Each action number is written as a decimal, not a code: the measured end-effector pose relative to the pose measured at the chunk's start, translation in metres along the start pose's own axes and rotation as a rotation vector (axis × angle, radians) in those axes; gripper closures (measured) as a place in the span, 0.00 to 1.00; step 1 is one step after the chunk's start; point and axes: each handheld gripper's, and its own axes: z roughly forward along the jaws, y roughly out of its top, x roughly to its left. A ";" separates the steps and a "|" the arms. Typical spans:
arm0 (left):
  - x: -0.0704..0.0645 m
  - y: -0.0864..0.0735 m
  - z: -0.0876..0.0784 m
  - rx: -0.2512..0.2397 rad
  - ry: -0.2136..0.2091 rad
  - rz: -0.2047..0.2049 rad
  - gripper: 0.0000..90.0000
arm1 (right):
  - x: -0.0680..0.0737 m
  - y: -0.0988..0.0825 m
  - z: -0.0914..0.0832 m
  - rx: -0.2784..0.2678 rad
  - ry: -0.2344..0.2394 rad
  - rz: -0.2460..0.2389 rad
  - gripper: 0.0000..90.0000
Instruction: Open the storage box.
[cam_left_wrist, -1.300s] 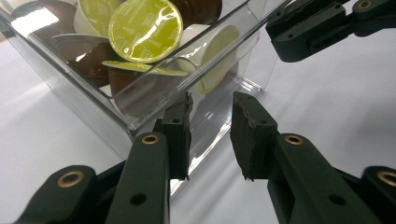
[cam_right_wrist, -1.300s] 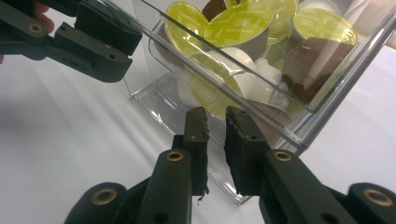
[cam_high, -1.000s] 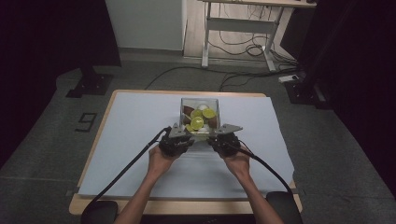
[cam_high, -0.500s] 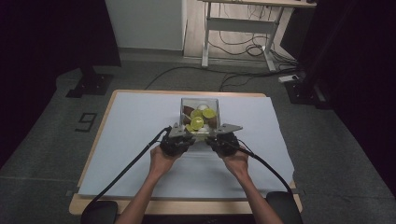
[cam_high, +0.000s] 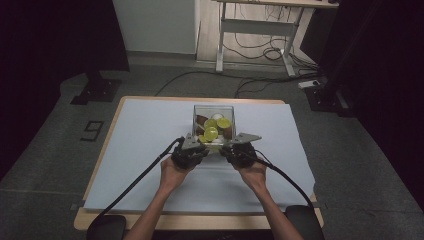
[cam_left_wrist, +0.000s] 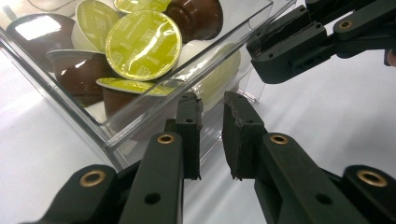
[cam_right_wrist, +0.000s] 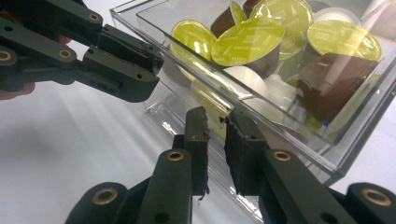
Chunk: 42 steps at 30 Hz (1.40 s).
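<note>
Pale sheet (cam_high: 150, 145) covering a wooden table (cam_high: 100, 170); behind, a desk frame (cam_high: 250, 37) with floor cables (cam_high: 250, 55).

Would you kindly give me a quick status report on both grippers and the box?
Left gripper shut on near wall of clear box. Right gripper shut on same wall. Box full of coffee pods, sitting on table. Nothing in the way.
</note>
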 end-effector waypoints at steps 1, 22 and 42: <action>-0.001 0.000 0.000 0.000 0.002 0.002 0.85 | 0.001 0.000 0.000 0.001 0.000 -0.002 0.87; -0.012 -0.009 -0.011 -0.008 -0.028 0.013 0.84 | 0.019 -0.006 -0.009 0.027 -0.022 -0.039 0.86; -0.020 -0.021 -0.023 -0.015 -0.068 0.013 0.84 | 0.037 -0.013 -0.014 0.037 0.021 -0.045 0.85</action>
